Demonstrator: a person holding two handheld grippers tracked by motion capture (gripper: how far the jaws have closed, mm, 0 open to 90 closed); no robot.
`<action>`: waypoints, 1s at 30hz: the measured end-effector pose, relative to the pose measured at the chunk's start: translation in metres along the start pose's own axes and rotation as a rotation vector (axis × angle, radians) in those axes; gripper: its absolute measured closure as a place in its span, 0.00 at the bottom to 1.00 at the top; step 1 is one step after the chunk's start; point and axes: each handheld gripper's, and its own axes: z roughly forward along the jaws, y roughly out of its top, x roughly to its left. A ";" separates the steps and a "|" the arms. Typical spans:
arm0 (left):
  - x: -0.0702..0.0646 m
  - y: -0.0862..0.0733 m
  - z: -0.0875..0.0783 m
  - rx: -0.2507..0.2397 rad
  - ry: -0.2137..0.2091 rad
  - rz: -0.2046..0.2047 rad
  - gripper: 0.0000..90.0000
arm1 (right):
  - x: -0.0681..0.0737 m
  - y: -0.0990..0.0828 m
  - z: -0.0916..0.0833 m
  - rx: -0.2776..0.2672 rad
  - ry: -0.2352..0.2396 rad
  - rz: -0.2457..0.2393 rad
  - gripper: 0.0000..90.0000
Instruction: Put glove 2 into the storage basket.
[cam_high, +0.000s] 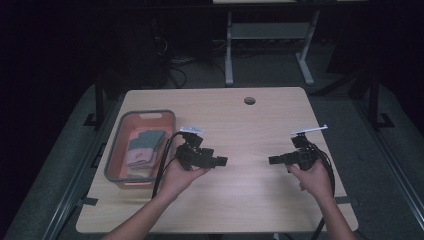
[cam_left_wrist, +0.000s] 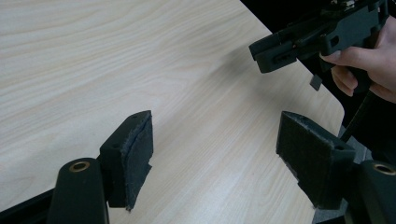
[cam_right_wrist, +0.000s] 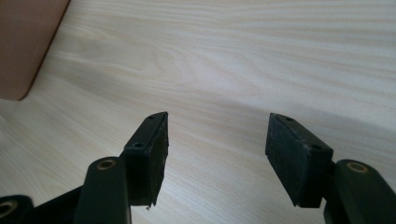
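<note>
Readable text: none in any of the three views.
Bench (cam_high: 250, 130): plain pale wood grain, no print, label or number on it.
Basket (cam_high: 116, 150): grey rim and reddish walls carry no lettering that can be made out.
Folded cloths in the basket (cam_high: 142, 147): too small and dim to tell whether any tag or print is on them.
Left hand-held gripper (cam_high: 220, 161): black body, no brand mark or number legible.
Right hand-held gripper (cam_high: 272, 160): black body and dark pads, no marking legible.
</note>
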 end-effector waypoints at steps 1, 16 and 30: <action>0.000 -0.001 0.001 -0.003 -0.002 -0.002 0.31 | -0.001 -0.001 0.000 0.004 0.002 0.007 0.44; -0.002 -0.024 0.012 0.002 -0.014 0.013 0.30 | -0.006 -0.031 -0.001 -0.021 0.003 -0.024 0.43; -0.007 -0.050 0.016 0.004 -0.022 0.049 0.30 | 0.000 -0.064 -0.003 -0.056 -0.012 -0.046 0.41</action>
